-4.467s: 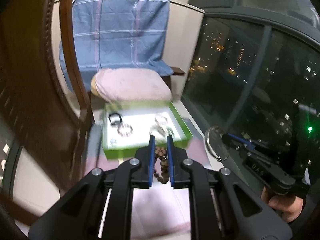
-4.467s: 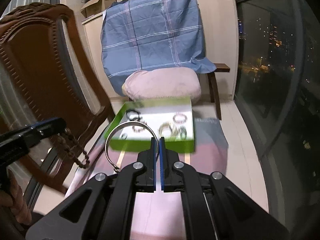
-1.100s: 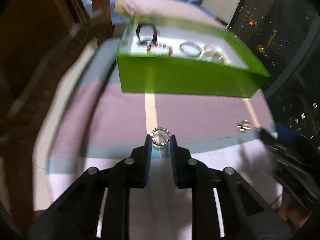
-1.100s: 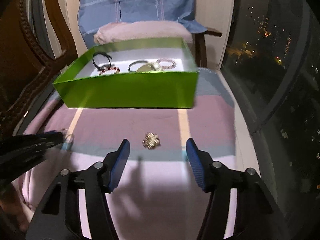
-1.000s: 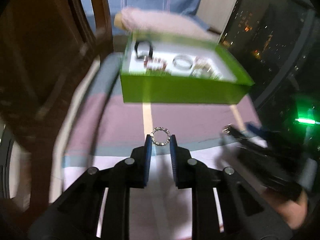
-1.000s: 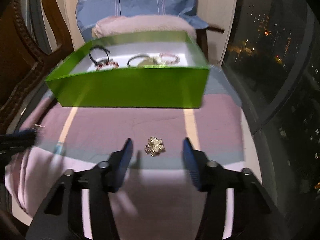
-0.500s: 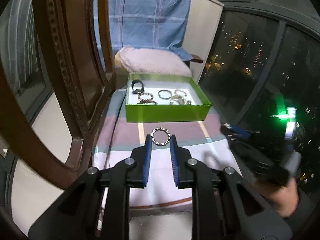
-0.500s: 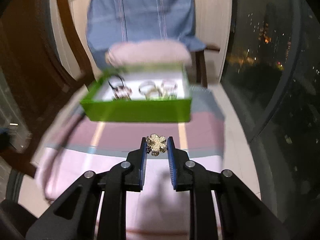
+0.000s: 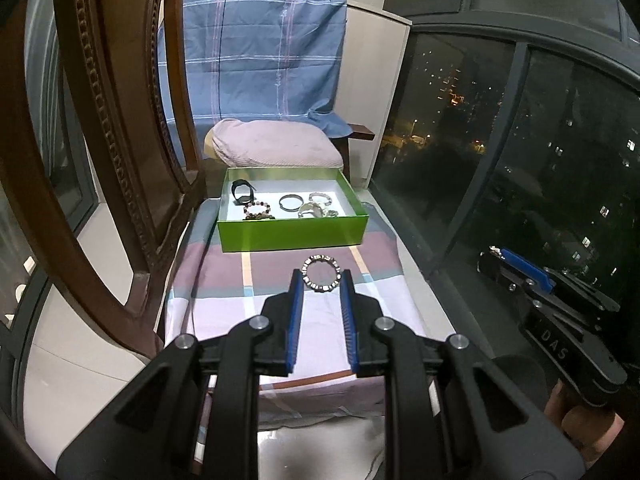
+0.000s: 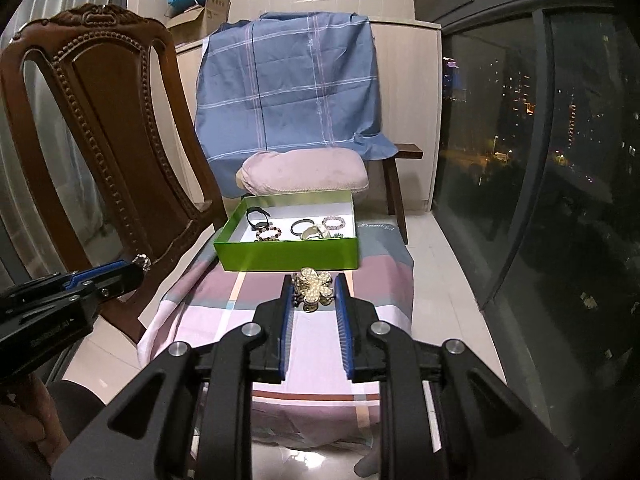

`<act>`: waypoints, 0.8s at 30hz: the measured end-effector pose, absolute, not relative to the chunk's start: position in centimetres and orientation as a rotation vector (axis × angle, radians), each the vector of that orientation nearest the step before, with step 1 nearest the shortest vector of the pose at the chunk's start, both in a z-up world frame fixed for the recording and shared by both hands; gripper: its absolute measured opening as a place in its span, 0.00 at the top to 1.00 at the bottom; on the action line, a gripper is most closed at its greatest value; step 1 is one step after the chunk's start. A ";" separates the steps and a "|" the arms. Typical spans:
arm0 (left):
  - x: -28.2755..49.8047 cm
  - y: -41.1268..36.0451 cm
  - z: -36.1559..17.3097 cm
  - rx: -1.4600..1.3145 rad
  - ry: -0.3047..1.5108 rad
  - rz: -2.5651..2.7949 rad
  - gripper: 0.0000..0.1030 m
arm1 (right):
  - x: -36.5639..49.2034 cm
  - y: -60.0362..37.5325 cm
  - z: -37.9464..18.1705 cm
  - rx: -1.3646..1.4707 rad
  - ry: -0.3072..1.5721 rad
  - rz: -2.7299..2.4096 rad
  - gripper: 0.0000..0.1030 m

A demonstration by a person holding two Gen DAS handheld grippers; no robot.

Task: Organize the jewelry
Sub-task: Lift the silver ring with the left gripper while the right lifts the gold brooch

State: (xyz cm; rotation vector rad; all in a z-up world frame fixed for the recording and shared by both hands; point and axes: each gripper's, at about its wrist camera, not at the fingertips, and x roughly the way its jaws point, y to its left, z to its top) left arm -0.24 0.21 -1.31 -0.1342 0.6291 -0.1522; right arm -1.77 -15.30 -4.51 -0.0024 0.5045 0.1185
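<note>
My left gripper (image 9: 321,280) is shut on a silver beaded bracelet (image 9: 321,274) and holds it in the air above the striped cloth. My right gripper (image 10: 312,286) is shut on a gold flower brooch (image 10: 314,285), also lifted above the cloth. A green box (image 9: 292,236) with a white inside stands at the far end of the cloth and holds several bracelets and a black band (image 9: 243,193). It also shows in the right wrist view (image 10: 288,256). The right gripper shows at the right edge of the left wrist view (image 9: 520,276), and the left gripper shows at the left of the right wrist view (image 10: 120,276).
A striped pink and grey cloth (image 10: 372,272) covers the low table. A carved wooden chair (image 10: 100,128) stands close on the left. A pink cushion (image 10: 304,172) and a blue plaid cloth (image 10: 288,88) lie behind the box. Dark window glass (image 10: 540,160) runs along the right.
Both grippers closed on their pieces on the cloth, the left on the bracelet and the right on the brooch, then rose and drew back from the box.
</note>
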 end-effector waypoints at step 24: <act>-2.3 0.1 -0.9 -0.138 0.623 -0.154 0.82 | -4.0 -15.3 -3.5 -0.006 0.463 0.125 0.80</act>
